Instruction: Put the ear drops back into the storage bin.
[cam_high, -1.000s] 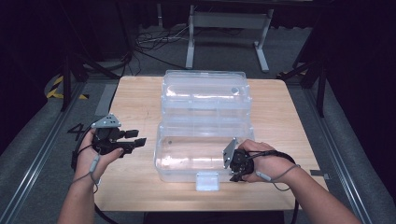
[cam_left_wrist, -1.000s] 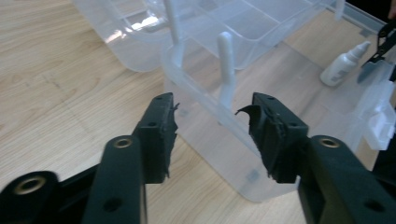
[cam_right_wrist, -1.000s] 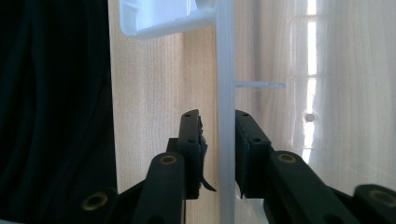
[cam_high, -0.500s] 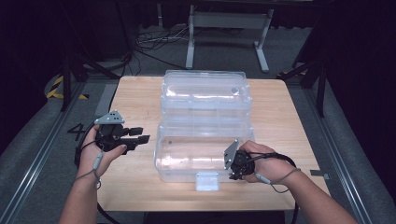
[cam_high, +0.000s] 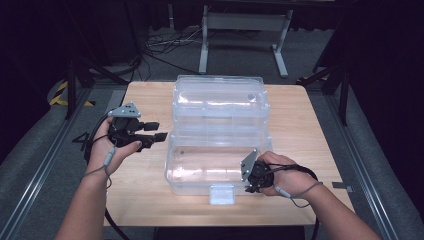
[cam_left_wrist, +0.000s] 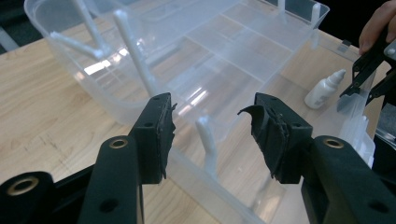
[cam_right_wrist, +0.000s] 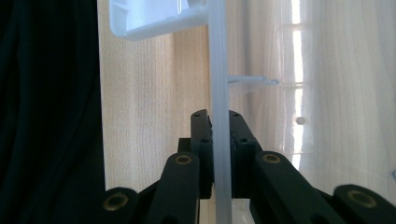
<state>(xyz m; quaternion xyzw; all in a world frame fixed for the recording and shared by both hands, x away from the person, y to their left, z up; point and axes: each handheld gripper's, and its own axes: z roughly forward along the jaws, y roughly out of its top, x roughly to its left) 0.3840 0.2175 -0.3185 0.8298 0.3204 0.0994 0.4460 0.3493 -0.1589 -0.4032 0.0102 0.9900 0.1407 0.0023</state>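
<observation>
- While the right claw (cam_high: 248, 175) stays pinched on the front wall of the clear plastic box (cam_high: 218, 135), at the middle of the high view on the table (cam_high: 300, 145), the left claw (cam_high: 152, 135) has lifted at the box's left side.
- Its jaws have just been opening and stand wide, nothing between them.
- Judging by this, the left is lining up for the box's edge; a small white bottle (cam_left_wrist: 324, 88) lies inside.
</observation>
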